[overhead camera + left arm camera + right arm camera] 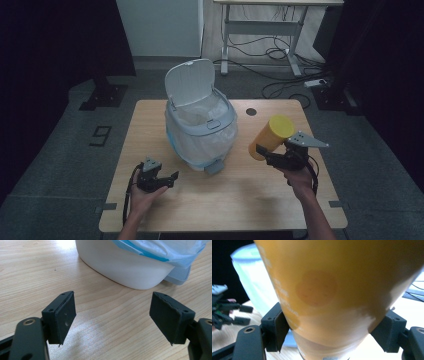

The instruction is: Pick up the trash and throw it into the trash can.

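1. High view: a wooden table (280, 200) bears a lidded bin (201, 120) at its centre, lid raised and a translucent liner inside.
2. A yellow canister (270, 136) is held tilted above the table, right of the bin, with both jaws of the right gripper (276, 156) pressed against its sides. Judged by the open lid, disposal appears to lie ahead.
3. The left gripper (161, 180) rests near the left edge, jaws wide apart and empty.
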A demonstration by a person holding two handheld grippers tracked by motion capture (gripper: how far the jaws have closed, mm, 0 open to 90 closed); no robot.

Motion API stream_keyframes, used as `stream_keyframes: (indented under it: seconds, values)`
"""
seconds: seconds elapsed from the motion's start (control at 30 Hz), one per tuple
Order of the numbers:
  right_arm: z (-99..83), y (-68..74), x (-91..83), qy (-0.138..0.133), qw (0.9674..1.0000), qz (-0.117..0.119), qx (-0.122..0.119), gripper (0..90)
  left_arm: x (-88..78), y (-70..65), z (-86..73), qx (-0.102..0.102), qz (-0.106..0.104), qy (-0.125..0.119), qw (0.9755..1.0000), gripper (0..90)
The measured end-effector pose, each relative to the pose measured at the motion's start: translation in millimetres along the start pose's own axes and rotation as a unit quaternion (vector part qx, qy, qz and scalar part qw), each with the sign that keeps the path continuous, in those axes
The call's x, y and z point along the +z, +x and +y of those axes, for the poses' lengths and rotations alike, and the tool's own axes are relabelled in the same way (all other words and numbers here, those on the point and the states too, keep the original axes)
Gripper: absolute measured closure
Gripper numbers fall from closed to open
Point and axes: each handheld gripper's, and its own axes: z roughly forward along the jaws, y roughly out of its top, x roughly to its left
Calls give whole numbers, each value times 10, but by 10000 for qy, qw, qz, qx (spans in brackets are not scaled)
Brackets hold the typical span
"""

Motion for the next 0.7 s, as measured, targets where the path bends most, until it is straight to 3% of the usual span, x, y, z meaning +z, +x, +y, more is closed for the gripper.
stream_keyframes:
  seconds: [0.17, 0.4, 0.7]
  values:
    - [195, 22, -29, -116, 9999, 77, -44, 236, 12, -10, -2, -22, 84, 3, 10000, 207]
    - [460, 109, -22, -172, 9995, 175, -178, 236, 12, -39, -1, -8, 16, 20, 10000, 203]
    - [647, 167, 36, -129, 9993, 267, -248, 236, 38, -62, -4, 26, -14, 96, 9999, 203]
